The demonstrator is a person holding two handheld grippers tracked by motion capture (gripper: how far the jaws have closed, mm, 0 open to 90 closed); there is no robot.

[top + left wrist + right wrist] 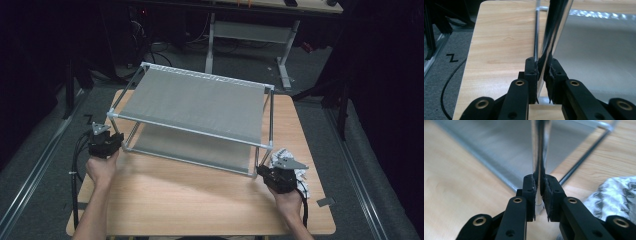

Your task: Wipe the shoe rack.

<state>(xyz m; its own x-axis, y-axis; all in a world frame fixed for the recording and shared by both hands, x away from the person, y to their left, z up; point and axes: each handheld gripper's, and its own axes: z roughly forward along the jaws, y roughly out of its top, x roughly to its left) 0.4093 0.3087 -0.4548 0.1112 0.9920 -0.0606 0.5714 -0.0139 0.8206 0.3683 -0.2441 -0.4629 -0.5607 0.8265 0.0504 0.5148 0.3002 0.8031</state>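
A two-tier metal rack (pixel 195 100) with grey mesh shelves stands on the wooden table (pixel 200 205). My left gripper (pixel 119 142) is at the rack's near left corner, shut on the upright leg there. In the left gripper view the pads (pixel 533 72) press that shiny leg (pixel 554 30) from both sides, just above its foot. My right gripper (pixel 261 171) is at the near right corner. In the right gripper view its jaws are shut on the right leg (pixel 539 150), which rises between the pads (pixel 549 190). A person's hand holds each gripper.
A crumpled silvery patterned cloth (pixel 296 172) lies on the table beside the right gripper, also seen as cloth (pixel 616 192). A cable (pixel 449 85) trails over the grey floor to the left of the table. Another desk frame (pixel 250 35) stands behind.
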